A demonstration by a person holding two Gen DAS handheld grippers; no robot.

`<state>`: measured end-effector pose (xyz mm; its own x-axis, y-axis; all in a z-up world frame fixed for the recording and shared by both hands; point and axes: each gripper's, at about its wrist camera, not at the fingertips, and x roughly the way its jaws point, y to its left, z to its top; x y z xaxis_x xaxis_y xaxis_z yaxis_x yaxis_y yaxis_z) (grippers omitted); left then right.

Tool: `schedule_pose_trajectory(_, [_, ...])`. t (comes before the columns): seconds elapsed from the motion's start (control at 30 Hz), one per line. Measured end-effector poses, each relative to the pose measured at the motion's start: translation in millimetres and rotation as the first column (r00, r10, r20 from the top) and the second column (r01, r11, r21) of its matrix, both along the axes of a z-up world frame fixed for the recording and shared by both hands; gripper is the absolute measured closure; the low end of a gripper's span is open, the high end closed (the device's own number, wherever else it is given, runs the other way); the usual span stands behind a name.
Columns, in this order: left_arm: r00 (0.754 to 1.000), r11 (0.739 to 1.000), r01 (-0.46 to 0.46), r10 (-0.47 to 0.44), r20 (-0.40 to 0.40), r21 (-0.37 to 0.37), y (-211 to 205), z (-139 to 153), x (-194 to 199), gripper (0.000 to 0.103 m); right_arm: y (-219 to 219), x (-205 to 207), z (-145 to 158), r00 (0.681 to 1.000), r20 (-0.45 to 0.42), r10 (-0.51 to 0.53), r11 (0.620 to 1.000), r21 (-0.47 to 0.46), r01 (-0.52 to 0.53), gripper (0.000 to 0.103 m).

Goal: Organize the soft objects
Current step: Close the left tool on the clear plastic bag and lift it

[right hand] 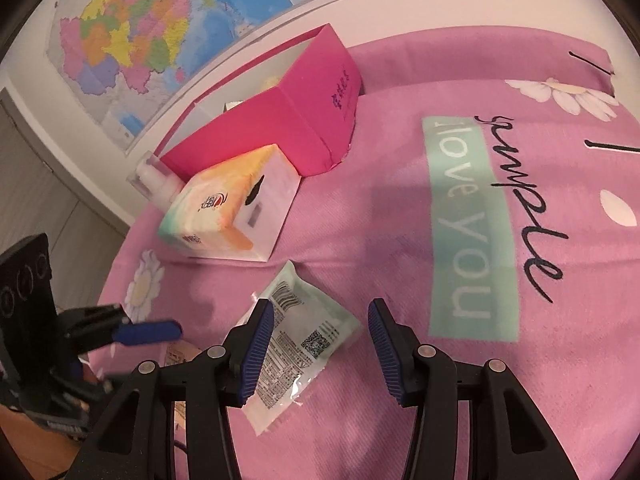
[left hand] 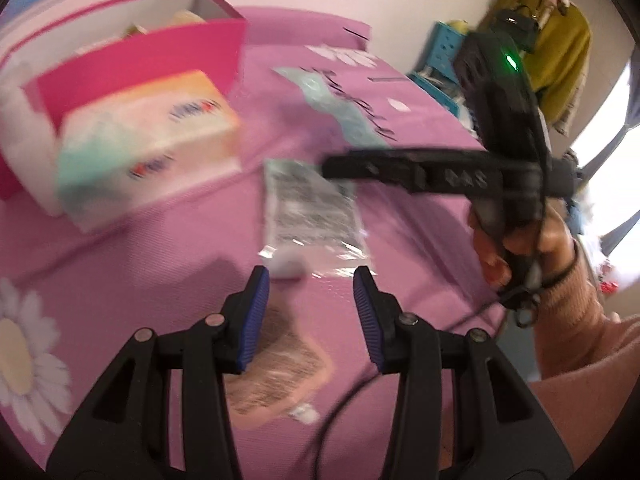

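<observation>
So the biggest thing here is a pink blanket with daisies and "love you" lettering, spread out under everything. There's a map on the wall behind it. Toward the back sits an open magenta box, and right in front of it, touching or nearly so, a pastel tissue pack.

Closer in, a pale green packet in clear wrap lies flat on the blanket. The right gripper hangs over it with its jaws apart; the left pad overlaps the packet's edge in the right wrist view, but nothing is pinched.

The left gripper is also released, jaws parted with nothing between the pads. A peach-coloured packet lies on the blanket just below it, partly behind its left finger. The left wrist view is pretty blurry, and it shows the person's hand in a pink sleeve around the right gripper's handle.
</observation>
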<state>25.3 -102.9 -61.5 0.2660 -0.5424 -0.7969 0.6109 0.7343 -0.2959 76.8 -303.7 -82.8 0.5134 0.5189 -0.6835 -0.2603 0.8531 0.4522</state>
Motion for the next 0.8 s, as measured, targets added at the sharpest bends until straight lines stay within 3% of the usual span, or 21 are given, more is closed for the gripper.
schedule_pose_trajectory(0.23, [0.995,0.998,0.055,-0.056,-0.084,-0.007,-13,-14,-6,0.057,7,13,-1,1.000,0.008,0.028,1.000,0.001,-0.028,0.053])
schedule_pose_trajectory(0.37, [0.992,0.999,0.024,-0.029,-0.124,-0.037,-8,-18,3,0.057,12,10,-2,0.998,0.004,0.057,0.998,-0.005,-0.057,0.053])
schedule_pose_trajectory(0.8, [0.985,0.993,-0.108,0.101,-0.138,-0.044,17,-21,27,0.057,27,-19,-6,0.984,-0.026,0.173,0.984,0.050,-0.172,0.053])
